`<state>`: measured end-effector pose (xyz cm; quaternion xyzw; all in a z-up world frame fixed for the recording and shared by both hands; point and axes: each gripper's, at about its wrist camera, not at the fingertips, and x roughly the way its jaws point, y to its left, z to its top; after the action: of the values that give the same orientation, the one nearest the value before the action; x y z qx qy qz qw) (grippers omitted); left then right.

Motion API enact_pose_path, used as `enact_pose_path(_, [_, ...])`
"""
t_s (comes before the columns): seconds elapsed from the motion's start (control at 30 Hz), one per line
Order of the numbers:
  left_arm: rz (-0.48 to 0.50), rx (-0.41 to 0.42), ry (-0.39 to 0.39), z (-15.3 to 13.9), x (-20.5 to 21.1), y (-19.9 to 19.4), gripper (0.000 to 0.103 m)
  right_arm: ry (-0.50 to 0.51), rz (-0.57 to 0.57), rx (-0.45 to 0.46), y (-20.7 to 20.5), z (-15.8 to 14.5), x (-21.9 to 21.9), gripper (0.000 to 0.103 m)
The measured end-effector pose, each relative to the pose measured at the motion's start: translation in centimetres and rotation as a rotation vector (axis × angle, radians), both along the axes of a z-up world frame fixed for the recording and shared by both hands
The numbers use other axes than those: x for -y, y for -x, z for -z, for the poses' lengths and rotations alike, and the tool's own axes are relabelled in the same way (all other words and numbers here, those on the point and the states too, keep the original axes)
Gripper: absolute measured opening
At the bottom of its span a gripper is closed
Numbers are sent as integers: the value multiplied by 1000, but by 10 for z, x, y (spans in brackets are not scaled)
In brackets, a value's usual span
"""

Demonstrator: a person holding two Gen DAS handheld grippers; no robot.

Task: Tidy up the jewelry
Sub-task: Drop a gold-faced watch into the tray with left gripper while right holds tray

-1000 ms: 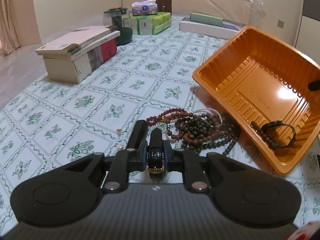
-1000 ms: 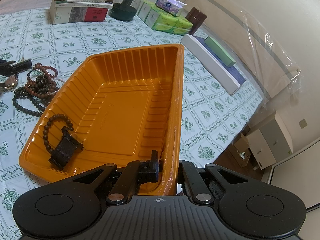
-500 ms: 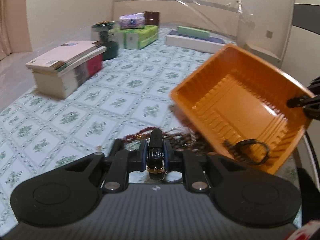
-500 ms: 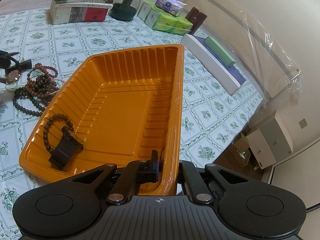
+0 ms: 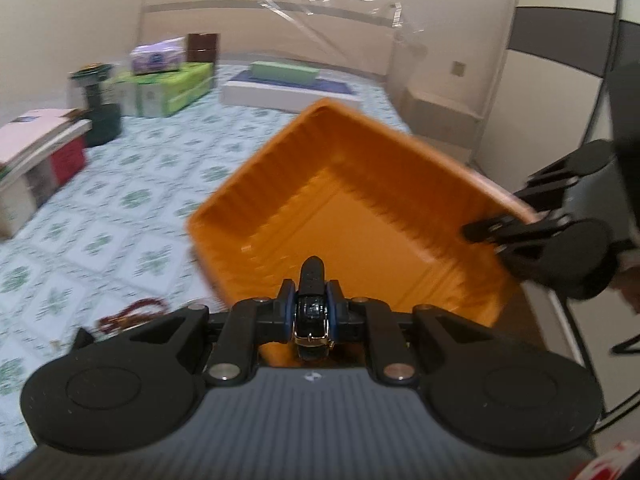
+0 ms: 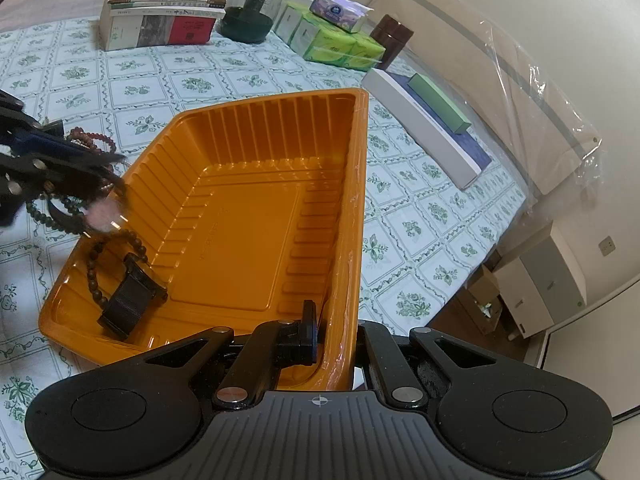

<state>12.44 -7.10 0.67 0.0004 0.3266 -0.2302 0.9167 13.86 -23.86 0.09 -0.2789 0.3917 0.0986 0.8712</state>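
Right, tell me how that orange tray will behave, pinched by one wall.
The orange tray looks thin and ribbed, so it probably flexes where the right gripper pinches its wall. Holding only a bead bracelet and black band, it is likely light. Tilted, they may slide.

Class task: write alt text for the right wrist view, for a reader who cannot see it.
The right gripper is clamped on the rim of an orange tray on a flower-patterned cloth. A bead bracelet and a black watch lie inside the tray.
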Motion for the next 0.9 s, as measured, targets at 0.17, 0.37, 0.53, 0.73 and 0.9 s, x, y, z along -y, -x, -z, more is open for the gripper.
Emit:
enact_pose_path(0.17, [64, -19, 62, -1, 21, -5, 14, -2, 1, 0, 0, -1, 0, 4])
enact_pose_path(0.37, [105, -45, 90, 5, 35, -4, 14, -2, 1, 1, 1, -1, 0, 4])
enact_pose_path(0.53, [112, -56, 87, 9, 37, -3, 14, -2, 2, 1, 1, -1, 0, 4])
enact_pose_path(0.73, [118, -62, 91, 7, 42, -3, 14, -3, 2, 0, 1, -1, 0, 4])
enact_pose_path(0.9, [115, -53, 134, 4, 39, -4, 20, -6, 3, -3, 1, 0, 0, 4])
